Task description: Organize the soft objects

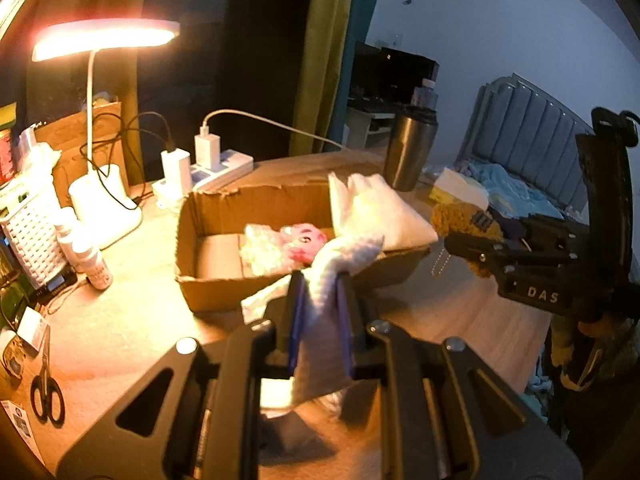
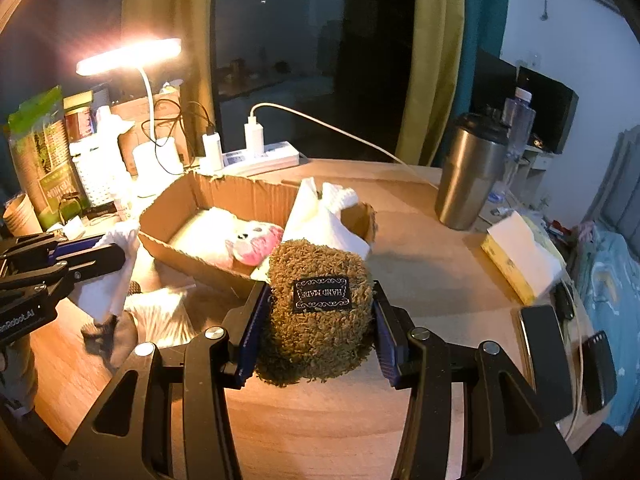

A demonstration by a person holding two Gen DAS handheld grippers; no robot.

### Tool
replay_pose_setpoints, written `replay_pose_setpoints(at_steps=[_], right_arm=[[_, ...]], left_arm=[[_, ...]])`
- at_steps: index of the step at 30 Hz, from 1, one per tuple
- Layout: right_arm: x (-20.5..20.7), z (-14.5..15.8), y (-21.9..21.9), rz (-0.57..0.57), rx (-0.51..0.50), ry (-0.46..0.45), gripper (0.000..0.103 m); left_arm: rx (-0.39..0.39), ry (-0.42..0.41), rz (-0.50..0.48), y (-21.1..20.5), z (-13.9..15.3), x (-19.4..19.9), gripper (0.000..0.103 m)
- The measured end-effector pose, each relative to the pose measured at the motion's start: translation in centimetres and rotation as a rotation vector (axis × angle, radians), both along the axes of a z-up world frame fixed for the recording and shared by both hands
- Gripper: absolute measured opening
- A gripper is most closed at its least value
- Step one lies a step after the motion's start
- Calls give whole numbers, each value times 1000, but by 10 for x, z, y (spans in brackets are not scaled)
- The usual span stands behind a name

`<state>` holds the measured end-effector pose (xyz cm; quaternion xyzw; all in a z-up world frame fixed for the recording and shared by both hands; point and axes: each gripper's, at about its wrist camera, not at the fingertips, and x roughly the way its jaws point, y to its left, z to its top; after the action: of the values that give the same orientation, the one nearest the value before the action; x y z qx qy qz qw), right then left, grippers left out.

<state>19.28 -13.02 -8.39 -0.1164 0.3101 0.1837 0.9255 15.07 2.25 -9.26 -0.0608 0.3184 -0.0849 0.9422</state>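
Left wrist view shows your left claw (image 1: 320, 304) pinching a white knitted cloth (image 1: 348, 256) just in front of the cardboard box (image 1: 224, 288), with the cloth draped over the box's near rim. Inside the box lies a pink-faced plush toy (image 1: 300, 242), and a folded white cloth (image 1: 380, 212) leans over its right end. Your right claw (image 2: 320, 328) is pressed onto a brown fuzzy plush (image 2: 316, 312) bearing a black label, held above the desk (image 2: 420, 264) near the box's right corner. Around you: a lit desk lamp (image 1: 104, 36) and power strip (image 2: 260, 158) beyond the box, a steel tumbler (image 2: 472, 176) far right, a tissue pack (image 2: 520, 256) to the right, scissors (image 1: 46, 392) near left.
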Motion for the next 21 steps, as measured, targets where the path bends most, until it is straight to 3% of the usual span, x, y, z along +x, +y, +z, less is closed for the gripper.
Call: replay_pose_setpoints(at_steps=[21], right_arm=[[52, 13, 31, 57, 3, -10, 51]], left_arm=[[-14, -62, 92, 50, 20, 44, 16]])
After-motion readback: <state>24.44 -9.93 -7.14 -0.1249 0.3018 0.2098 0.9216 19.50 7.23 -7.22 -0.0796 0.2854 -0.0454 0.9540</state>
